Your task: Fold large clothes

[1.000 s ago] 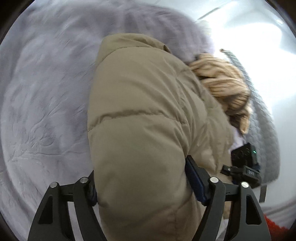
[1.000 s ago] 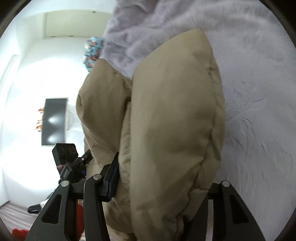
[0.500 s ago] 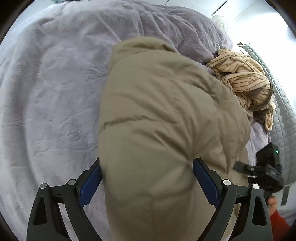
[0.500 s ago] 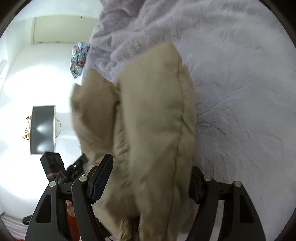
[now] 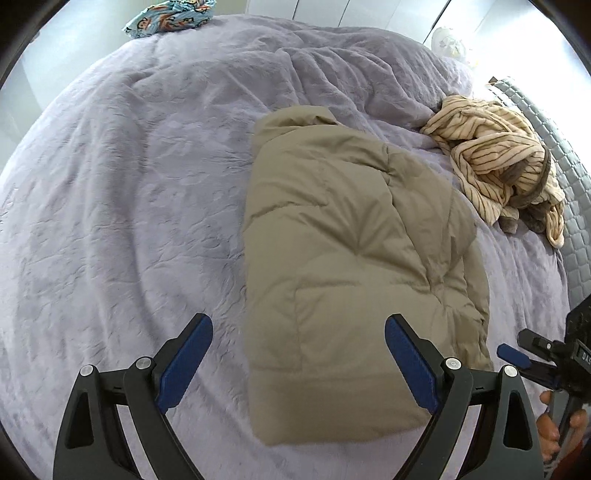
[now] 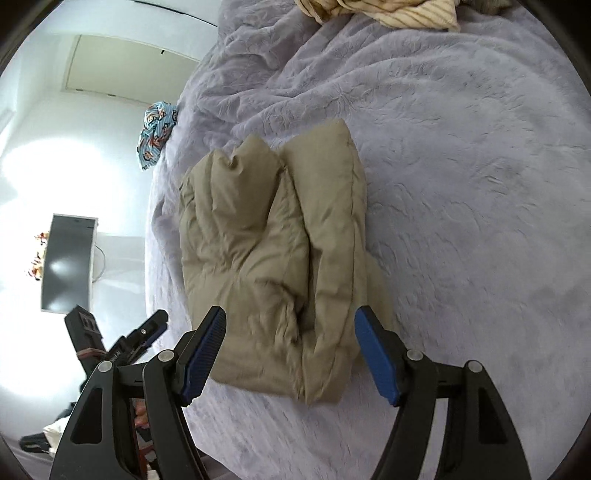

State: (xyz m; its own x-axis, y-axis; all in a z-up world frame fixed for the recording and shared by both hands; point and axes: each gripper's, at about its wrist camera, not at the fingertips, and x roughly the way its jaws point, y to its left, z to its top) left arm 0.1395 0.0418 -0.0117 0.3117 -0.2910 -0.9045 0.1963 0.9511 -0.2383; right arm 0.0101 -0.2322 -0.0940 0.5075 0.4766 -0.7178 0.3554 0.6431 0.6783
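A folded tan puffer jacket lies on the lavender plush blanket that covers the bed. My left gripper hovers above the jacket's near end, jaws wide open, blue pads clear of the fabric. In the right wrist view the same jacket shows its two thick folded layers side by side. My right gripper hangs open over its near edge with nothing pressed between the pads. Each gripper appears at the edge of the other's view: the right gripper and the left gripper.
A crumpled beige striped garment lies on the blanket beyond the jacket, near a grey quilted edge. A blue patterned cloth sits at the far side of the bed. A dark screen hangs on the white wall.
Both grippers opened and let go of the jacket, then lifted up and back from it. The jacket now rests folded on the blanket.
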